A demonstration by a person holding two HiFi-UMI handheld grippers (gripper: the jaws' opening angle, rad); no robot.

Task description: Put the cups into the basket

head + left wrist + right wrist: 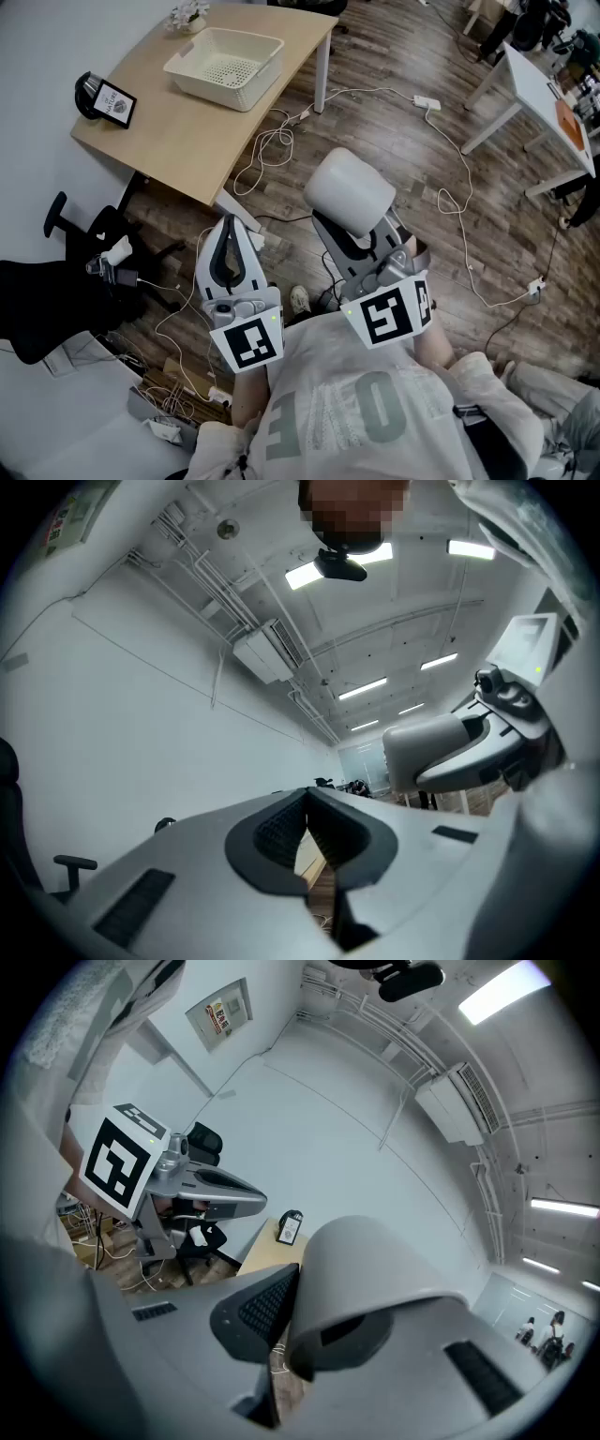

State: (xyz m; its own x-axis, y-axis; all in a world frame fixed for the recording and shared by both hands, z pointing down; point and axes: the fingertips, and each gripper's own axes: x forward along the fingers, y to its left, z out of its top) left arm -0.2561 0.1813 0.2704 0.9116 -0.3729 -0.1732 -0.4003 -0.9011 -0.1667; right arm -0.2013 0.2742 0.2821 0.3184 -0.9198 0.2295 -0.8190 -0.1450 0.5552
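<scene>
A pale cup point(349, 190) is being gripped by the right tongs point(284, 1324); the left tongs point(307, 829) are being held pressed together, empty, well away from the basket point(249, 90) on the worktop point(178, 136).

The head view looks steeply down from above the person at wooden floor point(403, 150) and a distant bench point(187, 131). Both gripper views sit close behind their jaws, tilted up toward wall point(141, 714) and ceiling point(394, 621). The right one shares the bench's corner and shows the left hand-held gripper point(255, 1206).
</scene>
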